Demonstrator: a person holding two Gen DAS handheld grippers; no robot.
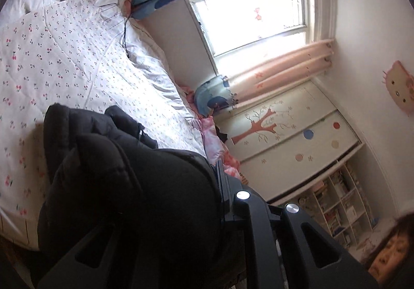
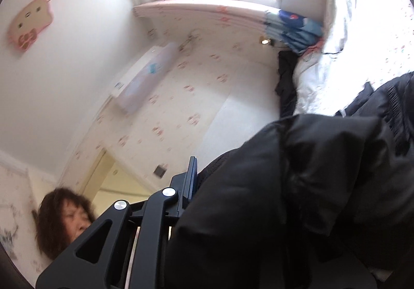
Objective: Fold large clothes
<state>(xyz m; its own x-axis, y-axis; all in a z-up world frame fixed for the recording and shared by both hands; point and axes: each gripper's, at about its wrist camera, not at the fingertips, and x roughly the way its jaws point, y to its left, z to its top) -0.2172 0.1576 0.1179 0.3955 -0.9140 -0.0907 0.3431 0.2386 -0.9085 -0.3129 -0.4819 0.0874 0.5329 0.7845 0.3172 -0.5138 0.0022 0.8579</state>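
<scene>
A black puffer jacket (image 1: 124,180) hangs bunched over my left gripper (image 1: 220,185) above the bed. The jacket covers one finger; the other finger (image 1: 222,180) shows at its edge, so the jaws look closed on the fabric. In the right wrist view the same jacket (image 2: 297,185) drapes over my right gripper (image 2: 194,180). One blue-padded finger (image 2: 191,177) presses against the fabric and the other is hidden under it. Both grippers hold the jacket lifted and tilted sideways.
A bed with a cherry-print quilt (image 1: 64,56) lies under the jacket. A bright window (image 1: 253,12) with pink curtains, a decorated wardrobe (image 1: 289,134) and a bookshelf (image 1: 341,198) stand beyond. A person's face (image 2: 67,216) is close behind the grippers.
</scene>
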